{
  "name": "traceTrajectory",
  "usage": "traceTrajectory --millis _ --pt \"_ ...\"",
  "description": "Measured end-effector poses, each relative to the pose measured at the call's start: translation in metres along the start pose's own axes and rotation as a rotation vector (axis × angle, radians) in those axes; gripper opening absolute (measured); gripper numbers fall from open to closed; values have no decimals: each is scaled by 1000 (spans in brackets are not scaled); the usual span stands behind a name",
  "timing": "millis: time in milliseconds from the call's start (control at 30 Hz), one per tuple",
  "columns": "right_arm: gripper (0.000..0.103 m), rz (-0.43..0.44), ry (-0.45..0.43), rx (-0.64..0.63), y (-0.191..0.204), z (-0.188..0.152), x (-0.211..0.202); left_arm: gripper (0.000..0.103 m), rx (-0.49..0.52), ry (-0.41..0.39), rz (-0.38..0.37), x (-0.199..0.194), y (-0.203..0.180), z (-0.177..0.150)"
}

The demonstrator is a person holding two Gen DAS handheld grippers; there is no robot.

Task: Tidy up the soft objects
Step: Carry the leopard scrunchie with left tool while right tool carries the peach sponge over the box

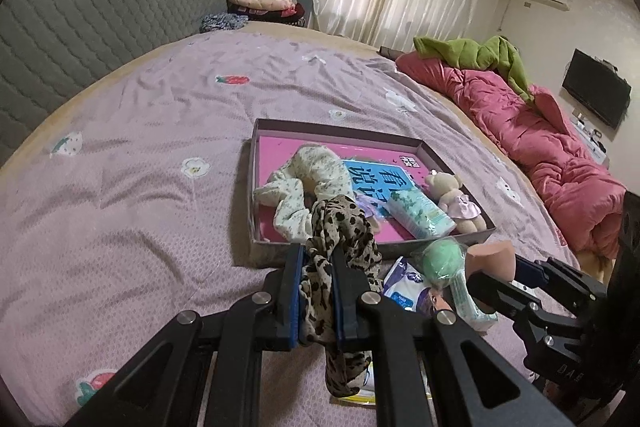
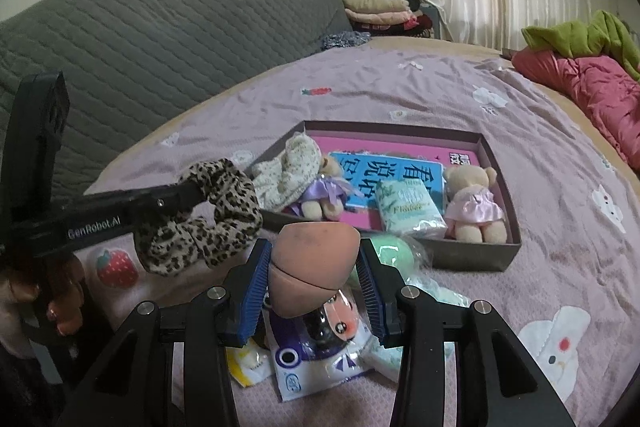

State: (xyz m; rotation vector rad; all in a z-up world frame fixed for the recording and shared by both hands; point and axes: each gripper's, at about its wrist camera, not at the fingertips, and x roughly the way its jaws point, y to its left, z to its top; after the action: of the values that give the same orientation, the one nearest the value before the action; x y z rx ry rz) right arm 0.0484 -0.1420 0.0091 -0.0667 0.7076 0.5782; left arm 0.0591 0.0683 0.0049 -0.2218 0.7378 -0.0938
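Left wrist view
Left tool (image 1: 316, 259): clamped on the leopard-print scrunchie (image 1: 340, 239), gathered, limp fabric, at the box's (image 1: 340, 133) near edge.
Advice: carry it over the rim before letting go.

Right wrist view
Right tool (image 2: 310, 267): pinching the sponge (image 2: 312, 263), a smooth, peach, egg-shaped puff, short of the box.
Box contents: two plush bears, tissue pack (image 2: 408, 209), floral cloth.
Bed (image 2: 540, 227): wrinkled lilac sheet.

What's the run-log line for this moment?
left gripper: shut on leopard scrunchie | right gripper: shut on makeup sponge | box: both items still outside
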Motion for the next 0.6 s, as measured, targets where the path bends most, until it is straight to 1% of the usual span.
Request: traceTrajectory --millis 267,600 --pt "45 0 -24 45 -10 10 0 13 20 -21 -2 2 -6 8" --pt "45 -36 -58 37 -20 24 1 13 25 -54 -9 4 -12 20"
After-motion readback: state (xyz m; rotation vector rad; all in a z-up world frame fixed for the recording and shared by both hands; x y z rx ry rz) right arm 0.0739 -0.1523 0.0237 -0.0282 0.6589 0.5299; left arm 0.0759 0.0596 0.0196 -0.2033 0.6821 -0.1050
